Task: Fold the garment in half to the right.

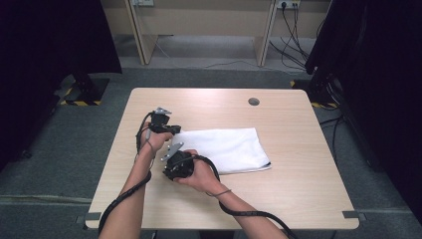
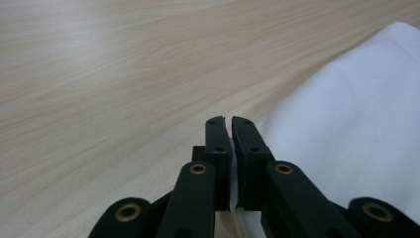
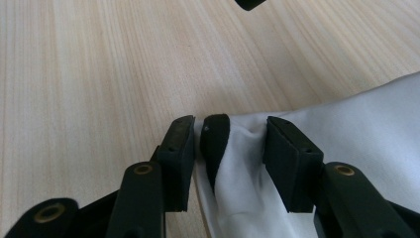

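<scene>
A folded white cloth [image 1: 226, 149] is laid mid-counter [image 1: 298, 189]. At its left edge, the left hand-held gripper [image 2: 229, 120] is seen nearly closed beside the cloth; the right hand-held gripper [image 3: 230, 130] is spread wide around a raised fold.

A white cloth [image 1: 226, 148] is spread near the middle of the wooden table [image 1: 298, 184], slightly left.
</scene>
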A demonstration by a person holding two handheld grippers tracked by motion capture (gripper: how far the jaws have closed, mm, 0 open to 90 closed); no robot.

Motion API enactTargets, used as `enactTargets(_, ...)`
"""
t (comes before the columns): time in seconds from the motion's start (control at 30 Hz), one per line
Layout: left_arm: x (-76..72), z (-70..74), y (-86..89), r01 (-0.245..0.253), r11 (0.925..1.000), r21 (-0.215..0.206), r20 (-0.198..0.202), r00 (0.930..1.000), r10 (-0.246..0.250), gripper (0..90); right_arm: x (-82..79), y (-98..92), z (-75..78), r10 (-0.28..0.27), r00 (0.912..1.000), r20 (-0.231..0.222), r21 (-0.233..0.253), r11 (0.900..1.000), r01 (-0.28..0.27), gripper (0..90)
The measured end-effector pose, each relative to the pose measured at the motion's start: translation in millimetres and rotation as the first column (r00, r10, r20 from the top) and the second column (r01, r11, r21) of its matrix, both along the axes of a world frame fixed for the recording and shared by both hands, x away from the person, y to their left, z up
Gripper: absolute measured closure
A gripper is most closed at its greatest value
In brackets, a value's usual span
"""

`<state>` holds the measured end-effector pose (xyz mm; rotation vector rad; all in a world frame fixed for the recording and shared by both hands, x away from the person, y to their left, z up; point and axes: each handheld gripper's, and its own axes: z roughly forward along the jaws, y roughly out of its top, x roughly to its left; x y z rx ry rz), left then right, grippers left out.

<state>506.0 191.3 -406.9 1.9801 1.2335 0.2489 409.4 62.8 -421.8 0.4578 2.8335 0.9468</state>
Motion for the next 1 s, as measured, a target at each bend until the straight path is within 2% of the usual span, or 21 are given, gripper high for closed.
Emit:
enactTargets(0.17,-0.6,0.1,0.3,0.002,1.0,0.005,-0.003,1.0,-0.001,86.0,0.6,-1.9,-2.7,-0.018,0.9992,-0.035,0.04,0.999,0.019,64.1)
enactTargets(0.4,-0.5,1.2,-2.1,0.002,0.9999,0.014,-0.004,1.0,-0.002,86.0,-2.0,-4.3,-5.6,-0.056,0.9984,-0.003,0.067,0.996,0.056,78.1)
enactTargets(0.5,0.1,2.6,-2.9,0.005,0.9995,0.031,-0.008,1.0,-0.005,86.0,-7.9,-1.9,-5.4,-0.068,0.9971,0.033,0.055,0.996,0.066,79.9)
enactTargets(0.6,0.8,4.9,-1.9,0.002,0.9994,0.035,-0.009,1.0,-0.002,86.0,-9.5,-0.7,-4.2,-0.078,0.9961,0.043,0.051,0.996,0.075,80.3)
enactTargets(1.0,-0.2,17.0,4.4,-0.012,0.9977,0.067,-0.006,0.9999,0.012,85.9,-19.2,6.2,13.3,-0.1,0.9922,0.075,0.115,0.989,0.091,80.4)
